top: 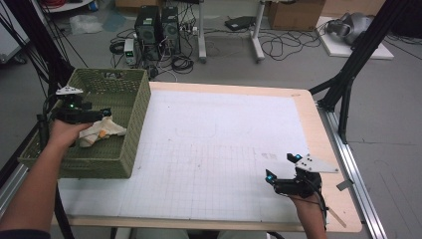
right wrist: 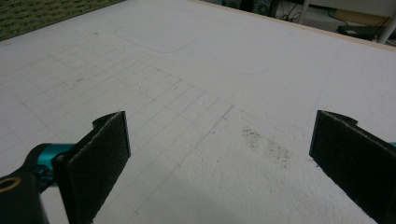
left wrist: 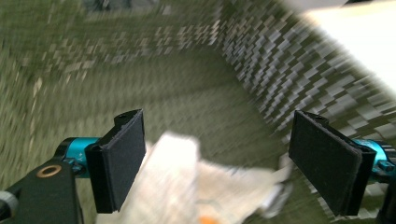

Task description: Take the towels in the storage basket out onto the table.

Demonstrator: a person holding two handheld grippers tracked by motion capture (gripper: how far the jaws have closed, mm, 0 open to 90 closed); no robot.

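Note:
A green woven basket (top: 135,107) stands on the table's left edge. Inside it lies a cream cloth (top: 102,131) with an orange spot. My left gripper (top: 92,115) hovers inside the basket just above the cloth, held by a hand. In the left gripper view the left gripper (left wrist: 224,163) is open, and the cloth (left wrist: 187,186) lies below and between the jaws, untouched; the picture is blurred. My right gripper (top: 282,167) rests low over the table's near right part. In the right gripper view the right gripper (right wrist: 219,149) is open with only the white mat between its jaws.
A white gridded mat (top: 214,149) covers the wooden table (top: 318,124). A dark smudge (right wrist: 266,144) marks the mat ahead of the right jaws. Beyond the far edge stand computer towers (top: 157,27), cables and black frame legs (top: 348,79).

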